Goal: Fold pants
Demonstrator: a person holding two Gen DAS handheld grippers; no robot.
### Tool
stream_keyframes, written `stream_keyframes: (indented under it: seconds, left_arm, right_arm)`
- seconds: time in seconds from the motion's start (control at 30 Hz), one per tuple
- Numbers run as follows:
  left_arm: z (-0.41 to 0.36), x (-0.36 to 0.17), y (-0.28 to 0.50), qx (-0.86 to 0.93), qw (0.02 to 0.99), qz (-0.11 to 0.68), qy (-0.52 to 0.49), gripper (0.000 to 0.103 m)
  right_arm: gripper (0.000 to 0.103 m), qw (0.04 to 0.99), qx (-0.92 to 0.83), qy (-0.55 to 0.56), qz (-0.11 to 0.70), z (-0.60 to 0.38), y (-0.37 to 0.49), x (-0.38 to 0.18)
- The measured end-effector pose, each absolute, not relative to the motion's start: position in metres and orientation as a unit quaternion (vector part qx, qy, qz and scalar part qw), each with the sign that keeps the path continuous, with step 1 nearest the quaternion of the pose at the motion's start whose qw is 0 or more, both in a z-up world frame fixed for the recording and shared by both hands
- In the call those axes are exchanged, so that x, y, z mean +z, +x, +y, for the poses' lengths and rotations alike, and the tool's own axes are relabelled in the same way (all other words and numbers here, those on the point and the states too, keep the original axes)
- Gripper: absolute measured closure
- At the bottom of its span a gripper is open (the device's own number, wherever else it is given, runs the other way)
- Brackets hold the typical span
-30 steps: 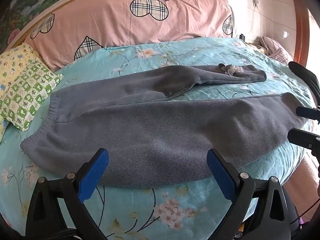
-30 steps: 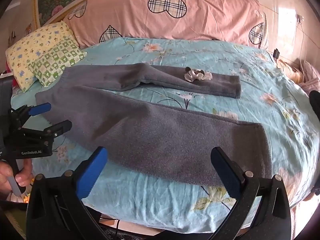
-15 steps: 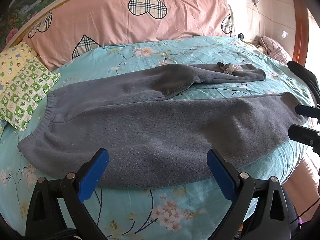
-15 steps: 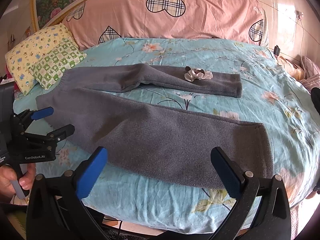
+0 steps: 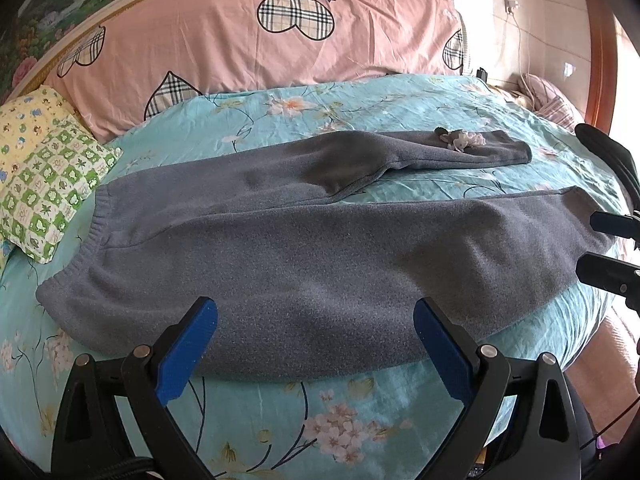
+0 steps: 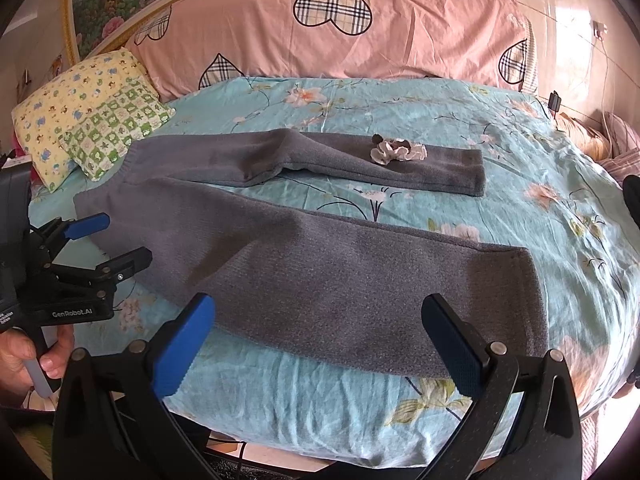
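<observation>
Grey pants point(image 5: 320, 264), turquoise floral bedsheet point(image 5: 320, 412), pink heart-print pillow point(image 5: 240, 48)

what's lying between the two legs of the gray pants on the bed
Only a bare wedge of the floral bedsheet separates the legs of the pants, clearest in the right wrist view.

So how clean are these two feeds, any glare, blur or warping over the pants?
Left wrist view: pants sharp and evenly lit, strong fisheye bulge, window glare blown out at the right edge. Right wrist view: also sharp, pink pillow bowed by the lens, bright glare on the wall upper right; both open claws, left claw and right claw, frame the bottom.
</observation>
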State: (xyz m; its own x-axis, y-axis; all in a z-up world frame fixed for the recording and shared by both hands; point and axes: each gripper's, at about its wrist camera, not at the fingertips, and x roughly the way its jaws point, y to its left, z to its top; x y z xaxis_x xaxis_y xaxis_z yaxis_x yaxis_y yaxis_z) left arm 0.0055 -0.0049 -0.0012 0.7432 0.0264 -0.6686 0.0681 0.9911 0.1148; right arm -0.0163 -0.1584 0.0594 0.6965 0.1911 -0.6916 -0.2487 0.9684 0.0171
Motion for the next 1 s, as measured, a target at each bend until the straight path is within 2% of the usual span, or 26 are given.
stream_keyframes:
  seconds: [1.0]
  left_arm:
    - [-0.0033, 0.0058, 0.0122, -0.029, 0.931, 0.358, 0.066, 0.004]
  right_arm:
    - [0.0, 0.924, 0.125, -0.035, 0.359, -0.1585, -0.0155, 0.0677]
